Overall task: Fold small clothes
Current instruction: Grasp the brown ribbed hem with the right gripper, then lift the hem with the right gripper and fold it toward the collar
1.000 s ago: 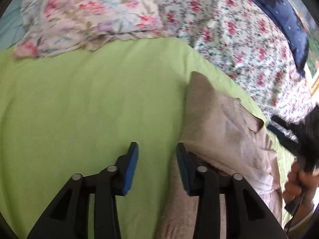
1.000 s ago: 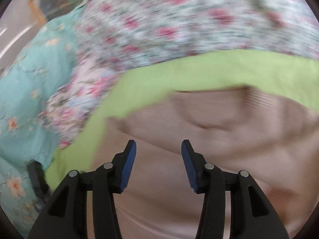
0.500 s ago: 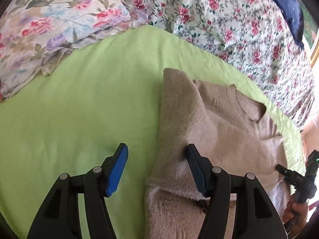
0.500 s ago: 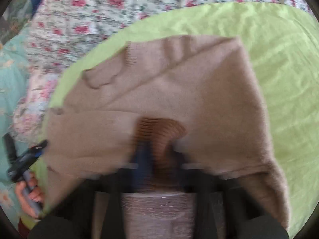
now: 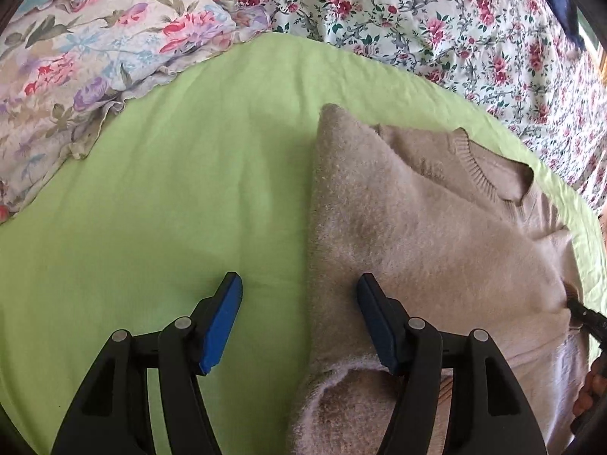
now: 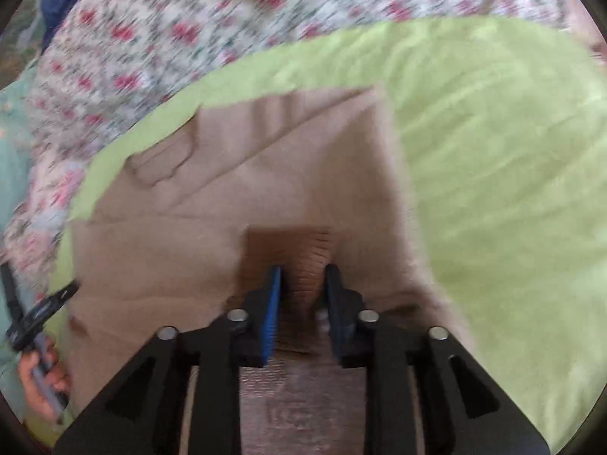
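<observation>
A small beige knit sweater (image 5: 417,227) lies on a lime green sheet (image 5: 170,189), one side folded over the body, its ribbed neckline (image 5: 489,174) at the far right. My left gripper (image 5: 299,311) is open above the sweater's left folded edge, its right finger over the knit, holding nothing. In the blurred right wrist view, my right gripper (image 6: 301,284) is shut on the sweater's brown ribbed cuff (image 6: 299,250), lifted over the sweater (image 6: 212,208).
Floral pillows and a flowered quilt (image 5: 417,19) border the green sheet at the back. A pastel floral pillow (image 5: 95,49) lies at the far left. The other hand with its gripper handle (image 6: 38,326) shows at the left edge of the right wrist view.
My right gripper has closed on the brown cuff and drawn it over the sweater. My left gripper has pulled back and opened wider, showing more of the folded sweater.
</observation>
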`<action>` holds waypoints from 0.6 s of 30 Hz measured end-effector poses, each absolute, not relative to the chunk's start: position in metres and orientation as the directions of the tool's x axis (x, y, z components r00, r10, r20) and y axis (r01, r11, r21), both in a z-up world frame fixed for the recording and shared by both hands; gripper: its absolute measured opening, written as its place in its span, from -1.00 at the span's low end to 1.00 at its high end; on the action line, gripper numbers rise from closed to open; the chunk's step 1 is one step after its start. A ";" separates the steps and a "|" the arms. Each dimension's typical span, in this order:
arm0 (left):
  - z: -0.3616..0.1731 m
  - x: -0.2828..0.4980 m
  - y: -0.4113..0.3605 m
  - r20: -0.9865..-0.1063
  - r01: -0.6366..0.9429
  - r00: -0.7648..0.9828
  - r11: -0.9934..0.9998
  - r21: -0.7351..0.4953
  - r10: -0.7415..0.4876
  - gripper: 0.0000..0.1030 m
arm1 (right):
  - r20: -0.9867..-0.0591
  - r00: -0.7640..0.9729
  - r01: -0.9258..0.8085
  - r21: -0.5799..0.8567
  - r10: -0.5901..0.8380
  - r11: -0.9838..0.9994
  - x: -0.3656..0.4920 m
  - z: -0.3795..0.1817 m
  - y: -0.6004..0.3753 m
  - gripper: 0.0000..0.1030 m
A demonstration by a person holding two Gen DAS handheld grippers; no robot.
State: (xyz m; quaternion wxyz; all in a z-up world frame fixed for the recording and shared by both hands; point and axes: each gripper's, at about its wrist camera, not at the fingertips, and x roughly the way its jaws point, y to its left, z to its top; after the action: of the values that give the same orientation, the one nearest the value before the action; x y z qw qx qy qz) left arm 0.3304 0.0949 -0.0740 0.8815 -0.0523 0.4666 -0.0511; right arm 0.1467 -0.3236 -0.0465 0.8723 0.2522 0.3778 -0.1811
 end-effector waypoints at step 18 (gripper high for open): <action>-0.053 0.265 0.117 -0.815 0.078 0.544 0.979 -0.189 -0.201 0.22 | -0.712 0.701 0.411 0.370 -0.029 0.833 0.093 -0.031 -0.306 -0.23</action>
State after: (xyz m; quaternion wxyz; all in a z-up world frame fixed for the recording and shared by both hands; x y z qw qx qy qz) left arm 0.2649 0.1174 -0.0534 0.8762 -0.0651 0.4709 -0.0796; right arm 0.0927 -0.3059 -0.0313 0.8847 0.2607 0.3658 -0.1245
